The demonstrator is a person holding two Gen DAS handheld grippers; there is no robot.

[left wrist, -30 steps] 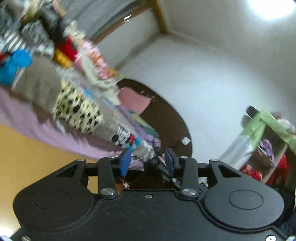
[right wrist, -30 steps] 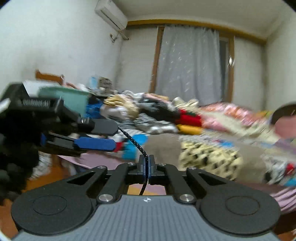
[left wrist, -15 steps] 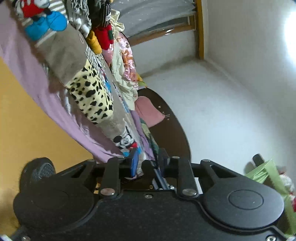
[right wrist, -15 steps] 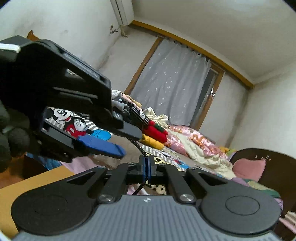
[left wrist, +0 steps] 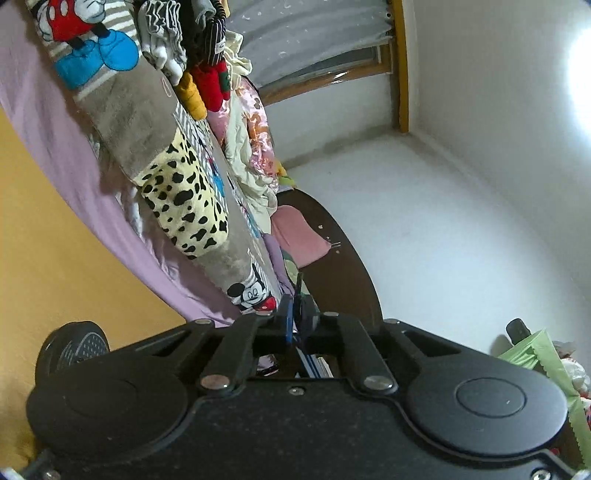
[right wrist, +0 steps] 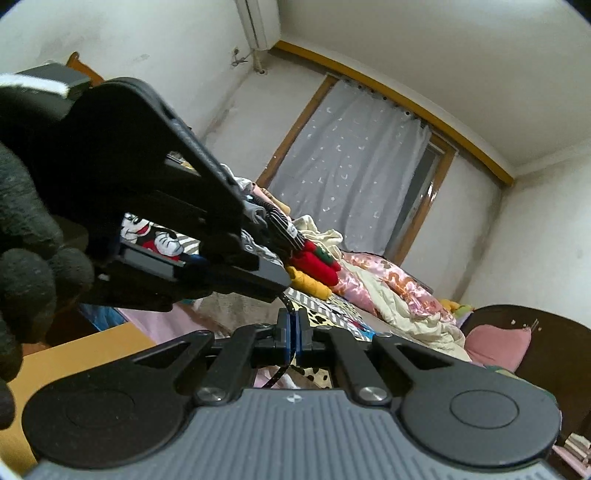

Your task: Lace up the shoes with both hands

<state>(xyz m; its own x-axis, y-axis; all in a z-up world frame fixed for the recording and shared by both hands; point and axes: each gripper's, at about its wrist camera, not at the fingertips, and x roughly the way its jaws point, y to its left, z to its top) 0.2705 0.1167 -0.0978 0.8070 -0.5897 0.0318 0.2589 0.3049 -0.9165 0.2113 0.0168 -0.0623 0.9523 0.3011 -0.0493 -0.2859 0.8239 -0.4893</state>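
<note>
Both grippers clench one black shoelace (right wrist: 287, 303): left gripper (left wrist: 297, 317) just closed, right gripper (right wrist: 292, 332) pinched tight; no writing legible.

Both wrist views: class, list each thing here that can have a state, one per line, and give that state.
Left gripper: jaws just closed, shut on the black shoelace.
Right gripper: shut on the black shoelace.
Black shoelace: pinched by both grippers, a short curved run between them.
Pale grey patterned curtain: drawn across the window.
White wall air conditioner: cannot tell whether it is running.
Shoe: not in view.
</note>
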